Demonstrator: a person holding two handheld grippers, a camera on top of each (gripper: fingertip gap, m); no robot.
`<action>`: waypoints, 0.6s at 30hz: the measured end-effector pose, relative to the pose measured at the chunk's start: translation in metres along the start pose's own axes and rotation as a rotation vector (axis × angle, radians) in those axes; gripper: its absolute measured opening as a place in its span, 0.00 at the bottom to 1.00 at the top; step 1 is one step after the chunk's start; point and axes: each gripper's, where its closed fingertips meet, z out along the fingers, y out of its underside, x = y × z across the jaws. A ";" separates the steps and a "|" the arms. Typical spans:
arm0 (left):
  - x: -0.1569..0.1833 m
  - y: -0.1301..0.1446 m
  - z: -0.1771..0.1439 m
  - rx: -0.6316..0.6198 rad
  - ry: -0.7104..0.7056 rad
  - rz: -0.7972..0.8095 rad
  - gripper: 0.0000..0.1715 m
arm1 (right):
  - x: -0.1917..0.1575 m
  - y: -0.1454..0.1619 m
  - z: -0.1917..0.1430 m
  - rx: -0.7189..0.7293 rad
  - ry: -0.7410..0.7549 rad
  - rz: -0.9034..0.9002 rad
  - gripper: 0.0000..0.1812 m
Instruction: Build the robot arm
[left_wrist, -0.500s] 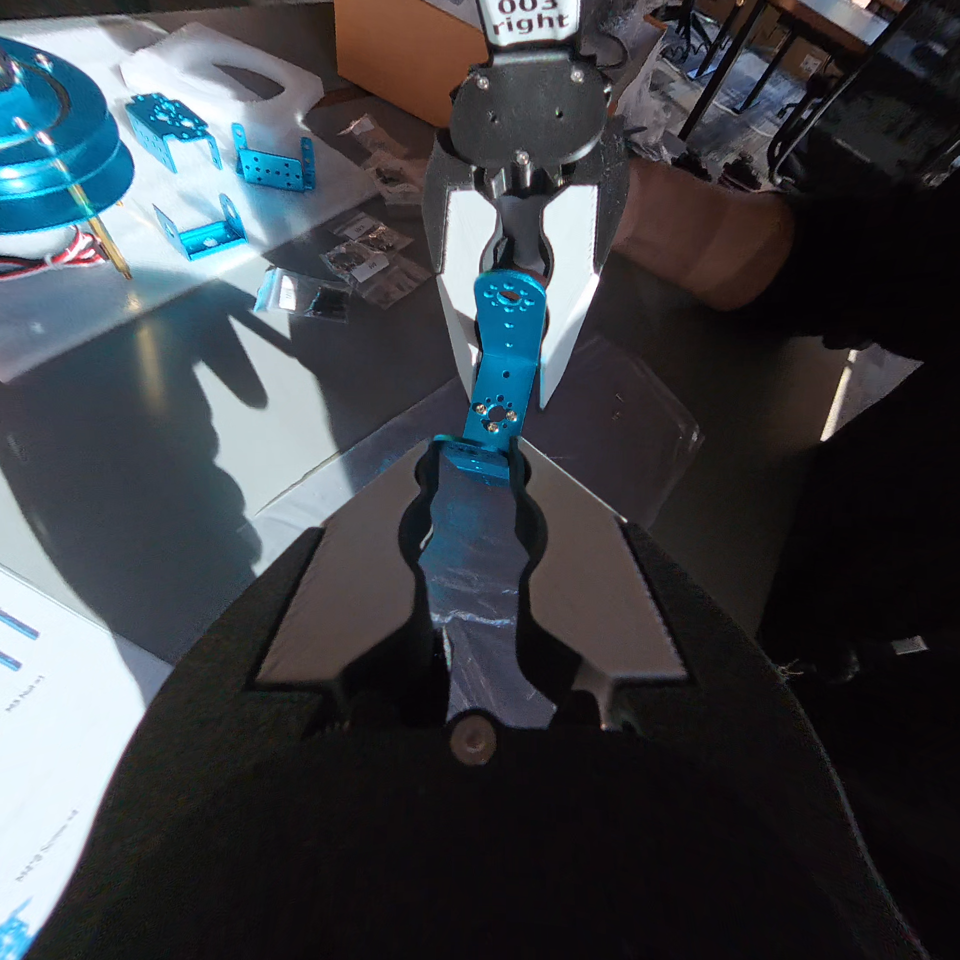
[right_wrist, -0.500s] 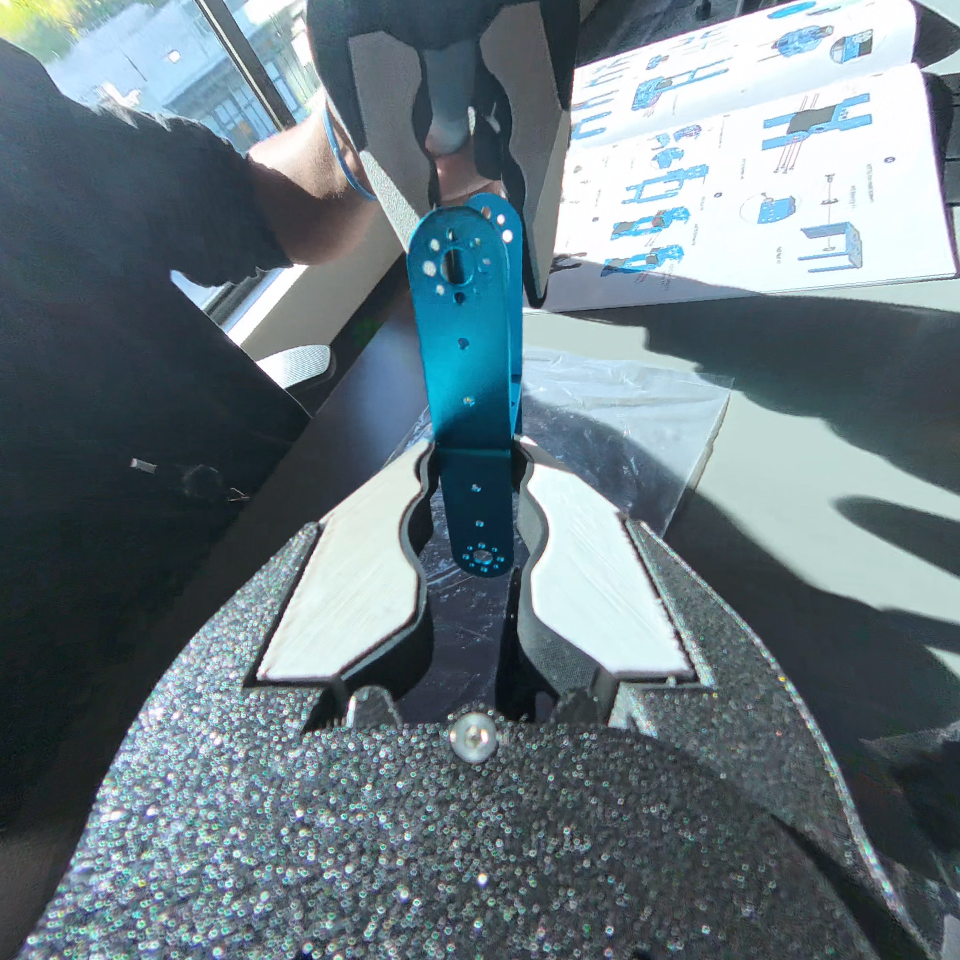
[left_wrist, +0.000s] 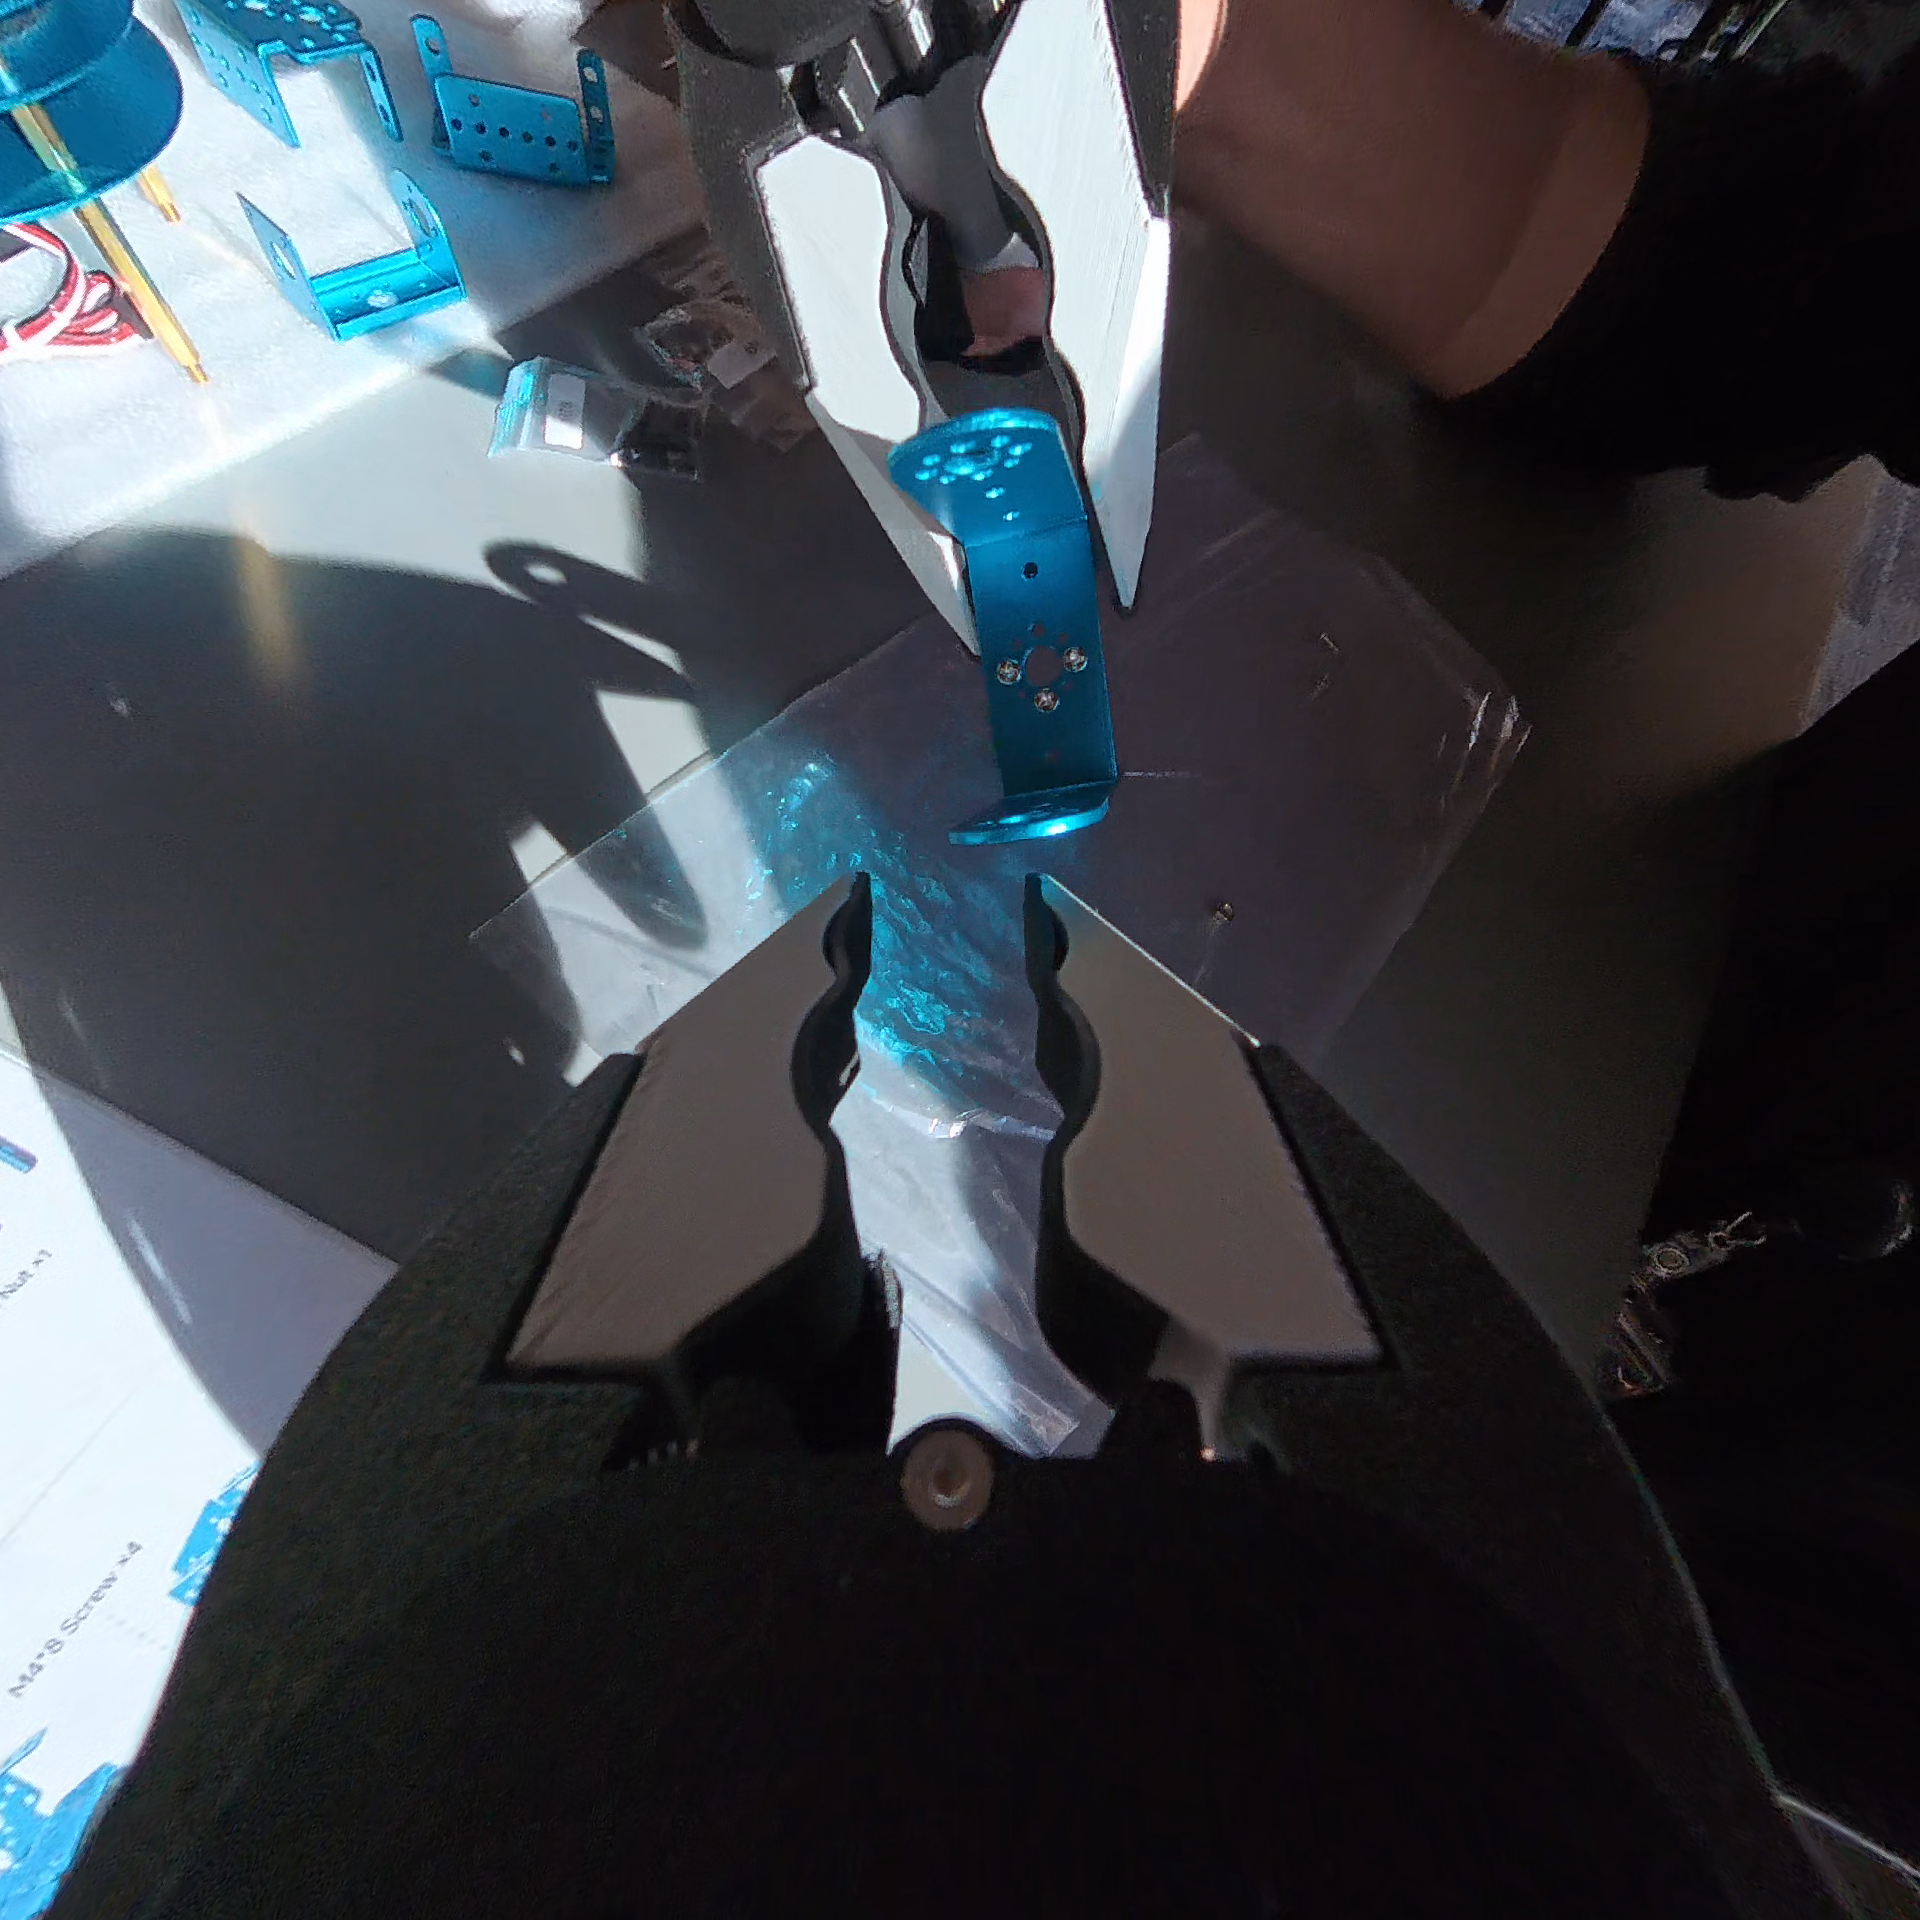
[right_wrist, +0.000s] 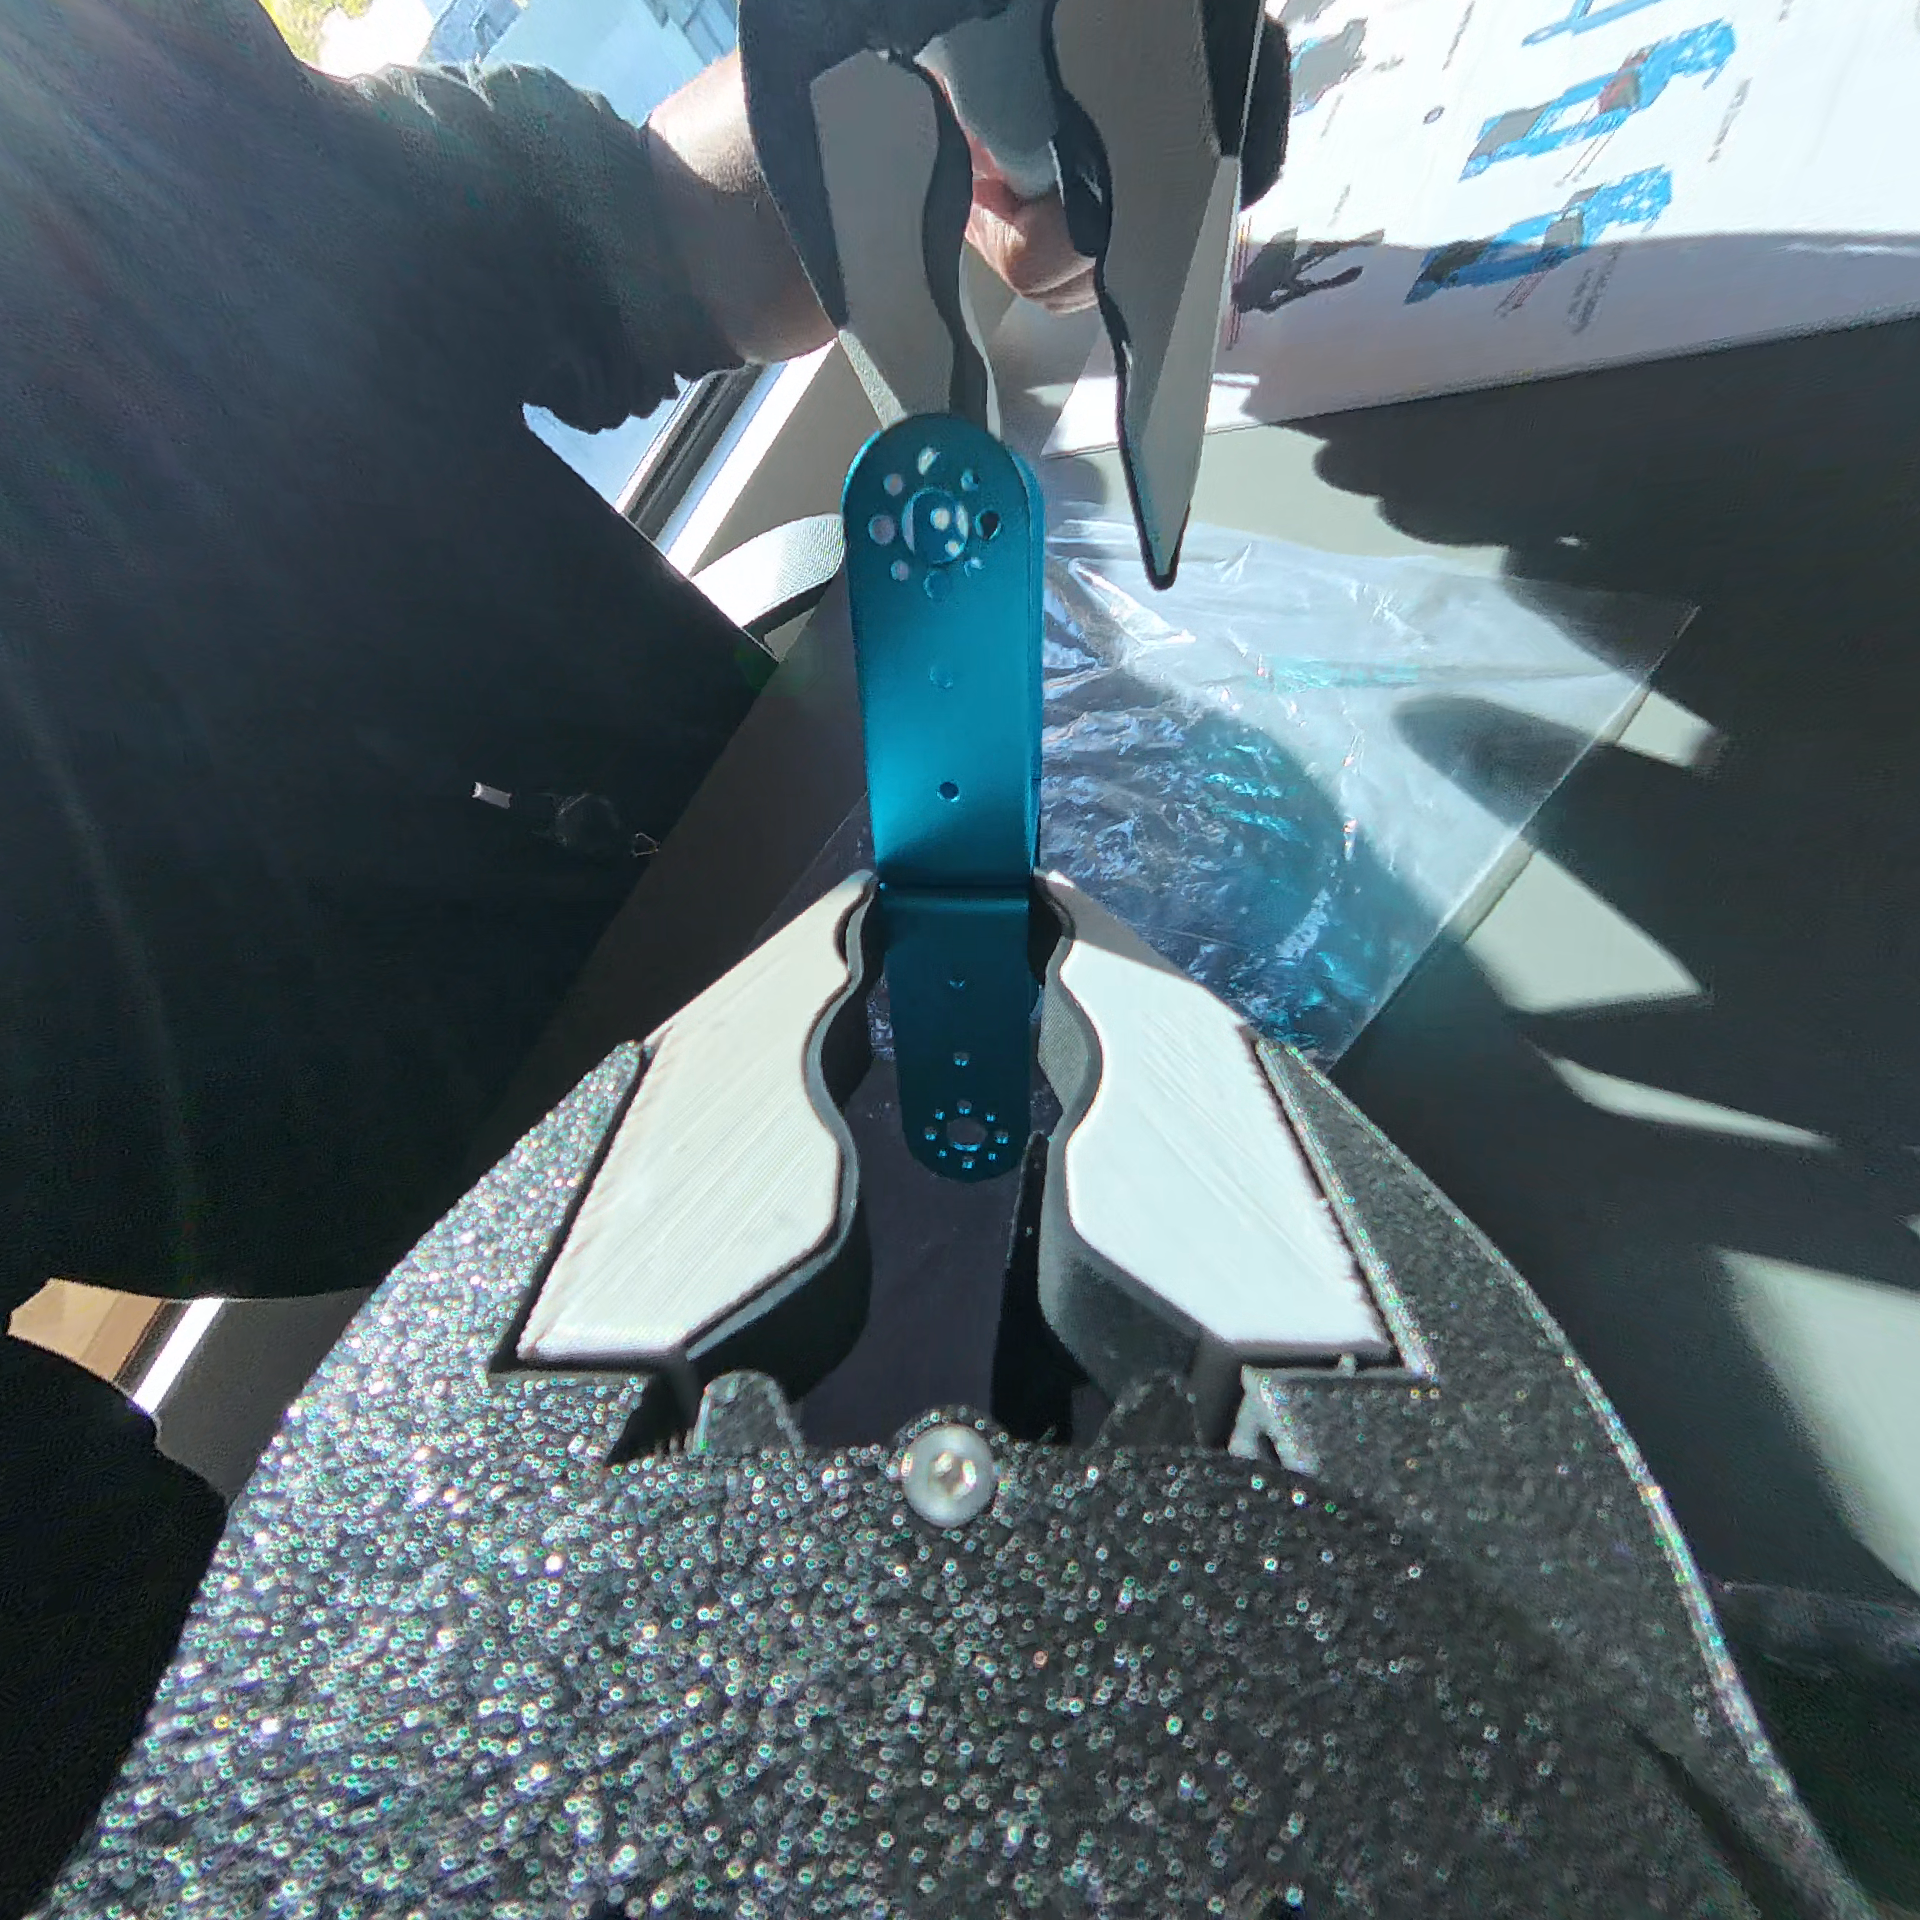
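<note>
- right gripper (right_wrist: 951, 894): fingers clenched on blue bracket (right_wrist: 945, 727), held above clear plastic bag (right_wrist: 1299, 727) on surface (left_wrist: 312, 499).
- left gripper (left_wrist: 945, 883): fingers released, empty, just near of bracket.

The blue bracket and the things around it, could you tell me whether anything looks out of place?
Nothing stands out. The blue bracket sits straight between the right tool's fingers, above a crinkled clear plastic bag. The left tool is open, just short of it. Spare brackets lie on the table.
</note>
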 end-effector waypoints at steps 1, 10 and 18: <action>-0.002 0.002 0.000 -0.006 -0.013 0.017 0.18 | 0.002 0.001 0.001 -0.014 -0.009 0.006 0.15; -0.019 0.007 -0.004 -0.028 -0.211 0.292 0.23 | 0.020 -0.005 0.003 -0.050 -0.097 0.069 0.15; -0.014 0.017 0.002 -0.061 -0.145 0.419 0.04 | 0.039 -0.010 0.005 -0.044 -0.113 0.075 0.15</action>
